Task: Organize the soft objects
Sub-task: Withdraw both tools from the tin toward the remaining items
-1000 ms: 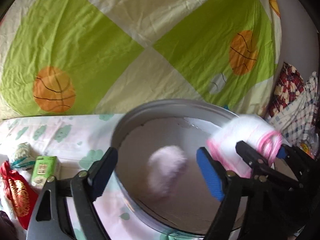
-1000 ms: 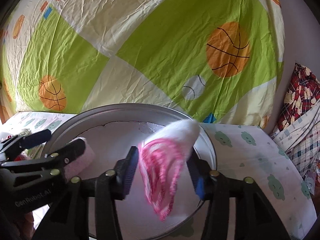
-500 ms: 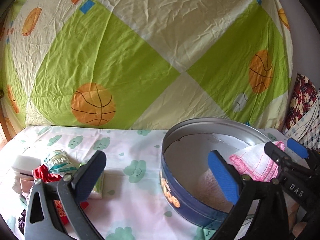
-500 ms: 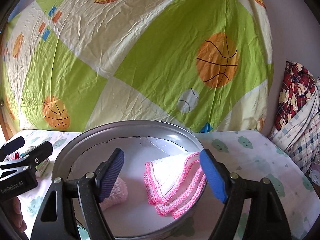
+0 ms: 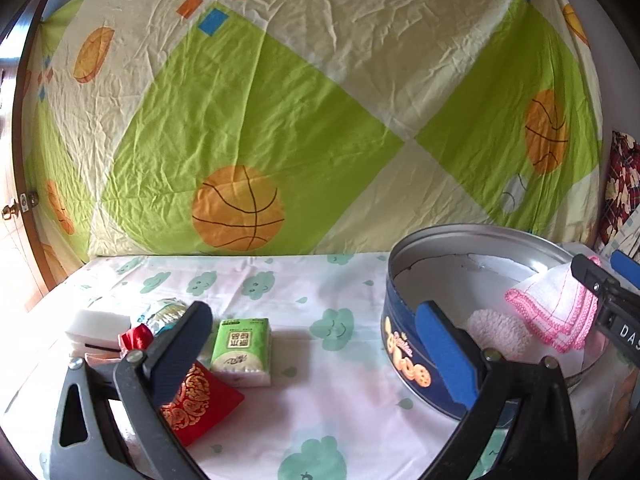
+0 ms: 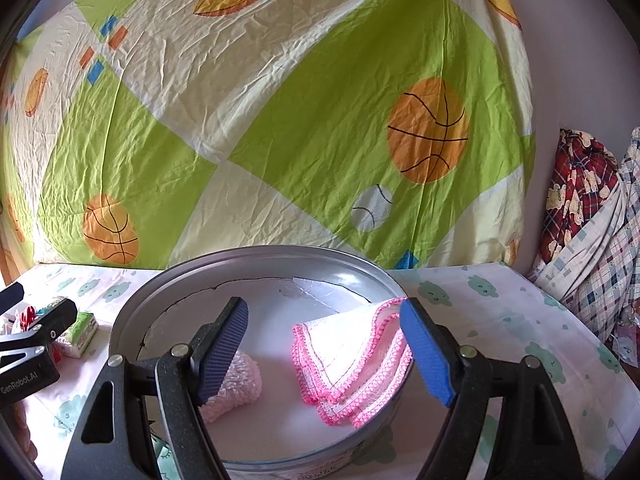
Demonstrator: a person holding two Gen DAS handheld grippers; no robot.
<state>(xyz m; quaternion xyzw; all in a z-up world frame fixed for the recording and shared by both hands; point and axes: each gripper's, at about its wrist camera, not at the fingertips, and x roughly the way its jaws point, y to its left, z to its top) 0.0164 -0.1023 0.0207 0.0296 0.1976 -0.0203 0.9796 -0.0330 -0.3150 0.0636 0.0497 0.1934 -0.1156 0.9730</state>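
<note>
A round blue cookie tin stands on the cloud-print sheet. Inside it lie a fluffy pink puff and a folded white cloth with pink edging, which leans on the tin's right wall. My right gripper hangs open over the tin; the cloth sits loose between its fingers. My left gripper is open and empty, left of the tin. A green tissue pack, a red and gold pouch and a white block lie by its left finger.
A foil packet lies behind the red pouch. A green and cream basketball-print sheet hangs as a backdrop. Checked fabrics are piled at the right edge. Bare sheet shows between the tissue pack and the tin.
The right jaws opened and the pink-edged cloth dropped into the tin. The puff fell from the left gripper into the tin, and that gripper swung left towards the small items.
</note>
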